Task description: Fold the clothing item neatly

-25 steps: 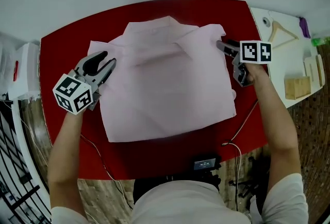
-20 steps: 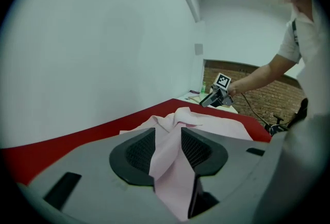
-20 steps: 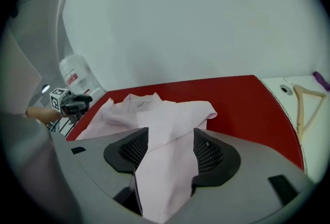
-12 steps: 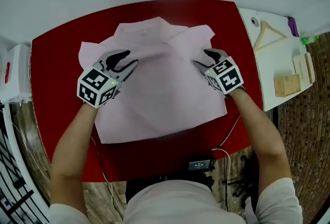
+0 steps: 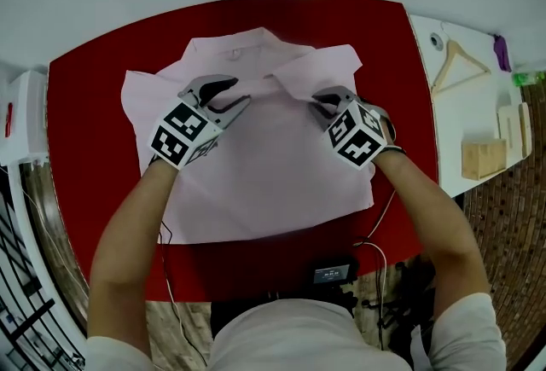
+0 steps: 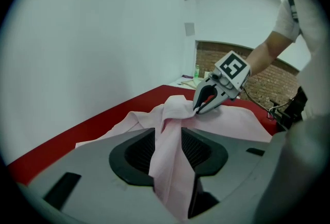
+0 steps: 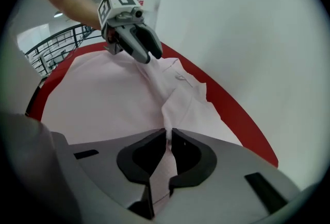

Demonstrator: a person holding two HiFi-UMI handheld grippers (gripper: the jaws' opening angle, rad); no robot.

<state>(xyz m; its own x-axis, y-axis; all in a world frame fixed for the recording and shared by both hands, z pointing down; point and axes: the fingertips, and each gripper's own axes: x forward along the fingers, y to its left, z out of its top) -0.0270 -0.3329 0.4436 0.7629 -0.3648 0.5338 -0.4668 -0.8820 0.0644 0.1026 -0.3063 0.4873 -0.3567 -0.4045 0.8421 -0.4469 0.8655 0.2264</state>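
Two hand-held tools work a pale pink shirt spread flat across the red worktop. A second ago both tools stood at the garment's outer edges; they have since come inward and now sit on its upper part, just below the collar, one on each side.

The right tool, which has rolled over so that its marker cube faces up, has just been closing its jaws, and they now stand nearly together, pinching a raised fold of the shirt. The left tool keeps the same wide opening as before; a ridge of pink fabric runs between its jaws, but they stay apart.

In the head view the cubes and tool bodies cover the cloth under them, and the right tool's tips are barely visible. The person's arms and body hide the worktop's near edge. On the white side table at right, a hanger and a wooden block are small and partly cropped.
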